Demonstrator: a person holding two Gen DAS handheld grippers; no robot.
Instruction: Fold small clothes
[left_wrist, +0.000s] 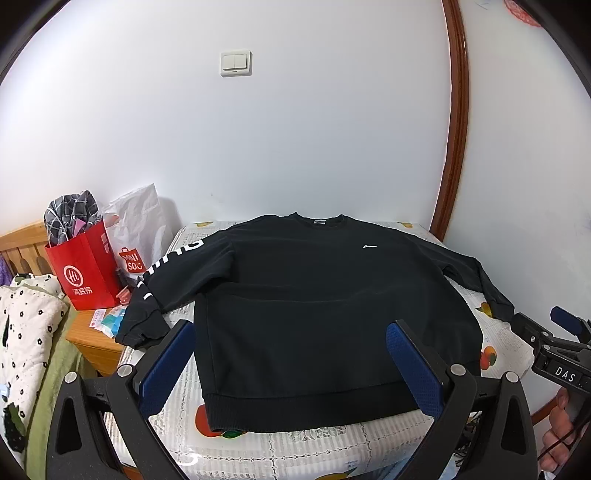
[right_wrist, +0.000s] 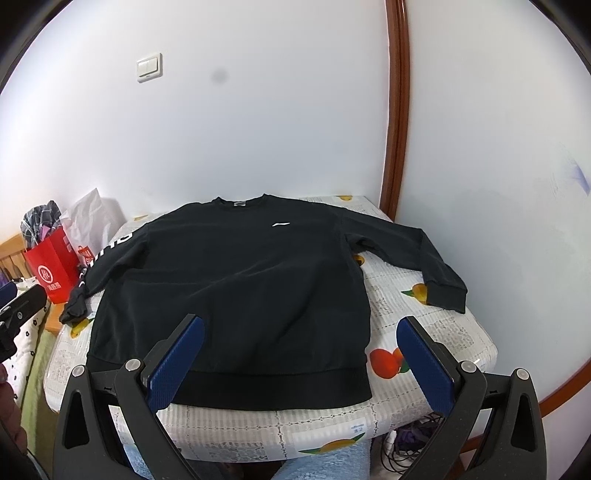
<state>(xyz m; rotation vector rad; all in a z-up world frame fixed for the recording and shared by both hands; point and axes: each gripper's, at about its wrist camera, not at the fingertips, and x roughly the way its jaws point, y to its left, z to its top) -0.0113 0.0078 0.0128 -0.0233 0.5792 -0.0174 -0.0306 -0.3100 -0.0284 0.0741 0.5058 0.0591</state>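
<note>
A black sweatshirt (left_wrist: 303, 295) lies flat and face up on the small table (left_wrist: 280, 450), collar toward the wall, both sleeves spread out. Its left sleeve (left_wrist: 166, 280) with white lettering hangs over the table's left edge. In the right wrist view the same sweatshirt (right_wrist: 236, 280) fills the table (right_wrist: 436, 332), its plain right sleeve (right_wrist: 421, 251) bent down along the right side. My left gripper (left_wrist: 291, 365) is open above the hem, nothing between its blue pads. My right gripper (right_wrist: 301, 358) is open too, held over the hem's right end.
A red paper bag (left_wrist: 86, 269) stuffed with cloth and a white bag (left_wrist: 136, 229) stand on a wooden nightstand (left_wrist: 92, 339) left of the table. A white wall and a brown door frame (left_wrist: 454, 122) are close behind. A bed with patterned bedding (left_wrist: 26, 332) is at far left.
</note>
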